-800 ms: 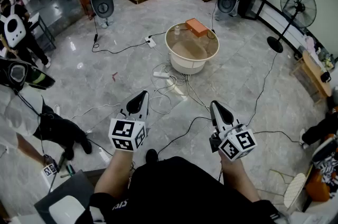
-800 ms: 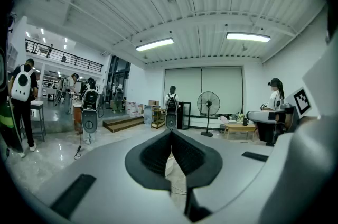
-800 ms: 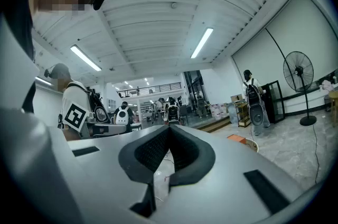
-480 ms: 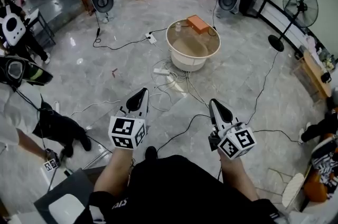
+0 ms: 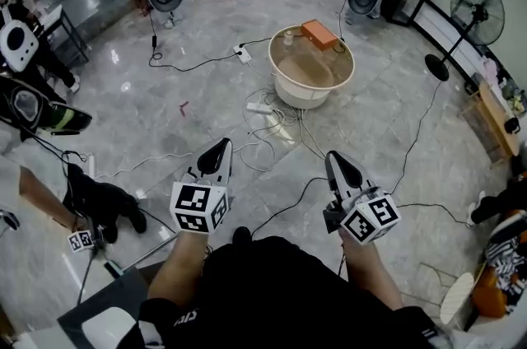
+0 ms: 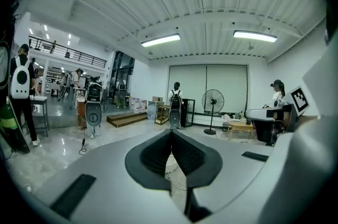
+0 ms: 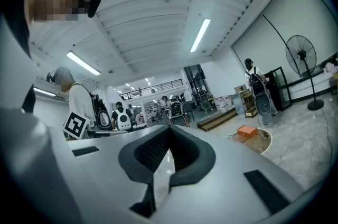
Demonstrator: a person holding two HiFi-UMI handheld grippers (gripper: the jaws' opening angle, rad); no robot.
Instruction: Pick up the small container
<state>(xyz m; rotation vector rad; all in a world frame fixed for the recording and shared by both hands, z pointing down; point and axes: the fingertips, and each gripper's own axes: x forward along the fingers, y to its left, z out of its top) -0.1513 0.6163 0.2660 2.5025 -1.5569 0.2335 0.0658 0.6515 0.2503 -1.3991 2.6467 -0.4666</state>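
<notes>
- My head camera looks steeply down over my arms onto the polished grey marble floor (image 5: 165, 92), well apart from the round cream tub (image 5: 309, 99).
- My left claw's (image 6: 170, 133) camera faces nearly level across the hall toward the black standing fan (image 6: 213, 101).
- My right claw's (image 7: 169, 130) camera, level too, shares that tub (image 7: 262, 143) and fan (image 7: 301, 56) with the head view.

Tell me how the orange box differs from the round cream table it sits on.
The orange box is rectangular; the round cream table is circular. The box is bright orange; the table has a cream wall and a tan top. The box is far smaller, covering only a patch near the table's far edge. They share one spot: the box rests on the table.
</notes>
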